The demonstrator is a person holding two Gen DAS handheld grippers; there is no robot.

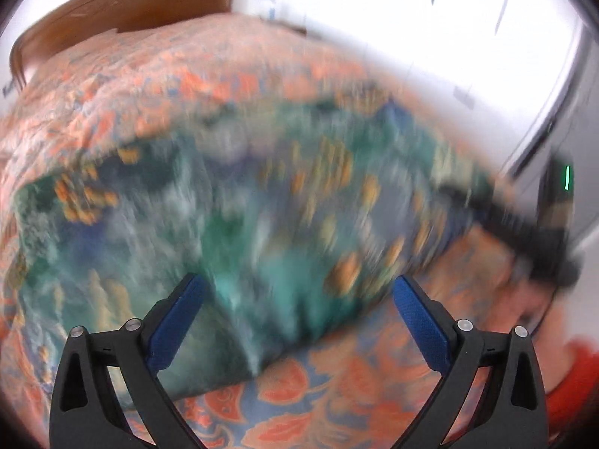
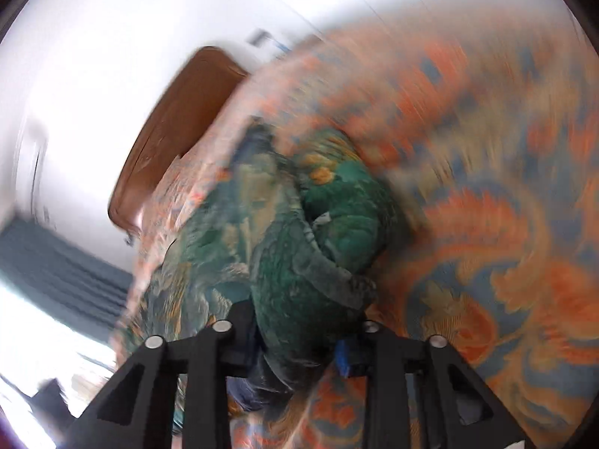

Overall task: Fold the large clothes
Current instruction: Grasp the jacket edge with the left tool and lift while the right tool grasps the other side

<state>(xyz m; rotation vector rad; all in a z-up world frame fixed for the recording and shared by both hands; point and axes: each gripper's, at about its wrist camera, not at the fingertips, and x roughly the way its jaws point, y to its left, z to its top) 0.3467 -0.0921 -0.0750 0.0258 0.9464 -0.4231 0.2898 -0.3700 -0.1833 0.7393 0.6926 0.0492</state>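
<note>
A large green garment (image 1: 232, 202) with orange and cream print lies spread on the bed, blurred in the left wrist view. My left gripper (image 1: 298, 282) hovers over its near edge, blue pads wide apart and nothing between them. In the right wrist view the same garment (image 2: 318, 232) is bunched into thick folds. My right gripper (image 2: 299, 336) is shut on a gathered wad of that cloth, which fills the gap between its black fingers and hides most of the pads.
An orange and blue floral bedspread (image 1: 337, 393) covers the bed under the garment. A wooden headboard (image 1: 123, 11) stands at the far end against white walls. A person's head with a black strap (image 1: 539, 247) and a red sleeve (image 1: 572, 381) are at the right. Dark curtain (image 2: 56, 262) hangs left.
</note>
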